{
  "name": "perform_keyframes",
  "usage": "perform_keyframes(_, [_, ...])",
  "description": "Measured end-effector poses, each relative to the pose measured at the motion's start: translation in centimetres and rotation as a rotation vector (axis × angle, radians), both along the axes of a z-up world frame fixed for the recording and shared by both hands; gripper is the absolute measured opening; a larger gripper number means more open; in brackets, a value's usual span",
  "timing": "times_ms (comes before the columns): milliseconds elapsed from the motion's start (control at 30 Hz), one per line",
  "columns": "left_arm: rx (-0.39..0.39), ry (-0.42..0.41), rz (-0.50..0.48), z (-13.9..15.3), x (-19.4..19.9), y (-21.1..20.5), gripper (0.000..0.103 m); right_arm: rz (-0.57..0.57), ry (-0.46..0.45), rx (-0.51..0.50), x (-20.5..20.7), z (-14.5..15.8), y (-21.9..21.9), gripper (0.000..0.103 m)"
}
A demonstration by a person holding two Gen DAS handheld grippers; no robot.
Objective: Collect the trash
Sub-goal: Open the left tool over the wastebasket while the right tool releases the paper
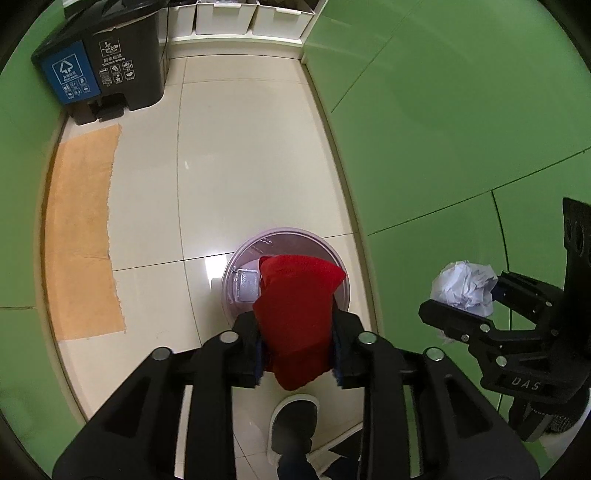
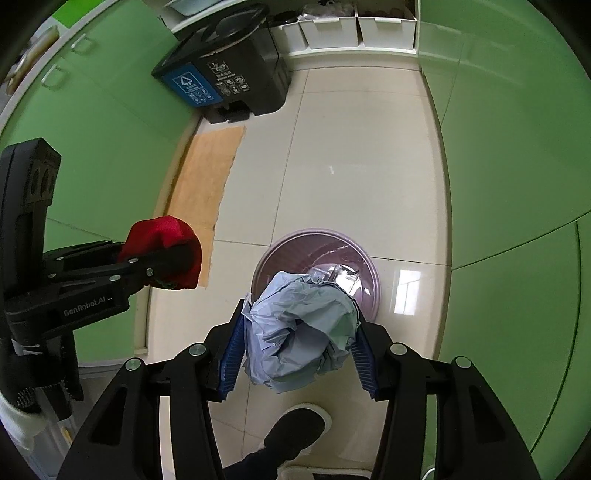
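Observation:
My left gripper [image 1: 297, 354] is shut on a red cloth-like wad [image 1: 297, 314] and holds it above a round lilac basin [image 1: 240, 258] on the floor. The basin holds a clear plastic tray [image 1: 245, 288]. My right gripper [image 2: 297, 354] is shut on a crumpled pale blue paper wad [image 2: 299, 332], also above the basin [image 2: 295, 247]. In the left wrist view the right gripper [image 1: 469, 314] with the paper [image 1: 465, 288] is at the right. In the right wrist view the left gripper [image 2: 162, 266] with the red wad [image 2: 166, 236] is at the left.
A black two-part pedal bin [image 1: 107, 66] with blue and dark labels stands at the far left by the wall, also in the right wrist view [image 2: 221, 70]. An orange mat [image 1: 81, 229] lies along the left cabinets. Green cabinets line both sides. White boxes [image 1: 225, 14] stand at the back. A shoe [image 1: 293, 421] is below.

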State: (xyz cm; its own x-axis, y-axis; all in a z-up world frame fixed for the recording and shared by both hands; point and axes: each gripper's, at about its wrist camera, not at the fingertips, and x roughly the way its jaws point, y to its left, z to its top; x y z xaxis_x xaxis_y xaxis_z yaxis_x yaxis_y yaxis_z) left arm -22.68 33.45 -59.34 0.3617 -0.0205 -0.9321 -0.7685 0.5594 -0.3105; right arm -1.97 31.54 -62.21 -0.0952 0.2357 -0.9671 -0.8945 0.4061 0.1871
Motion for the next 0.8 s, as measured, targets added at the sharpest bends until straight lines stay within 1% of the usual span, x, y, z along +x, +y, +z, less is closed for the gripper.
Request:
perform_keyframes(33, [0.004, 0.001, 0.001, 0.1, 0.0, 0.0, 0.040, 0.000, -0.001, -0.001, 0.0, 0.0, 0.0, 0.051])
perform_keyframes(67, [0.007, -0.003, 0.001, 0.3, 0.0, 0.1, 0.051, 0.000, 0.001, -0.002, 0.0, 0.1, 0.0, 0.051])
perform_keyframes(100, [0.006, -0.008, 0.004, 0.4, 0.1, 0.2, 0.068, 0.001, 0.001, -0.003, -0.1, 0.2, -0.1, 0.051])
perform_keyframes(167, [0.013, -0.025, 0.008, 0.9, 0.1, 0.3, 0.085, 0.001, 0.001, -0.003, -0.1, 0.2, 0.0, 0.051])
perform_keyframes(233, [0.020, -0.025, 0.011, 1.2, 0.2, 0.4, 0.088, 0.001, -0.002, -0.003, -0.1, 0.2, 0.1, 0.051])
perform_keyframes(267, [0.020, -0.026, 0.016, 1.2, 0.2, 0.5, 0.096, 0.000, -0.002, -0.002, -0.2, 0.2, 0.1, 0.053])
perform_keyframes(300, [0.023, -0.027, 0.020, 1.3, 0.2, 0.6, 0.100, 0.000, -0.001, -0.001, -0.2, 0.2, 0.1, 0.053])
perform_keyframes(333, [0.034, -0.025, 0.026, 1.5, 0.2, 0.7, 0.100, -0.001, 0.001, 0.001, -0.3, 0.1, 0.1, 0.054])
perform_keyframes(367, [0.036, -0.024, 0.030, 1.6, 0.1, 0.8, 0.100, -0.002, 0.005, 0.003, -0.3, 0.1, 0.0, 0.059])
perform_keyframes(467, [0.036, -0.013, 0.042, 1.4, -0.1, 0.8, 0.100, -0.011, 0.001, 0.012, -0.3, 0.0, -0.1, 0.086])
perform_keyframes(567, [0.034, -0.010, 0.054, 1.5, -0.7, 0.9, 0.100, -0.018, -0.003, 0.005, -0.5, 0.0, -0.2, 0.092])
perform_keyframes(667, [0.031, -0.011, 0.069, 1.8, -1.2, 0.9, 0.100, -0.019, 0.002, 0.000, -0.7, 0.3, -0.4, 0.093])
perform_keyframes(800, [0.027, -0.016, 0.074, 3.6, -1.6, 0.5, 0.100, -0.030, 0.001, -0.003, -0.9, 2.0, -0.7, 0.096])
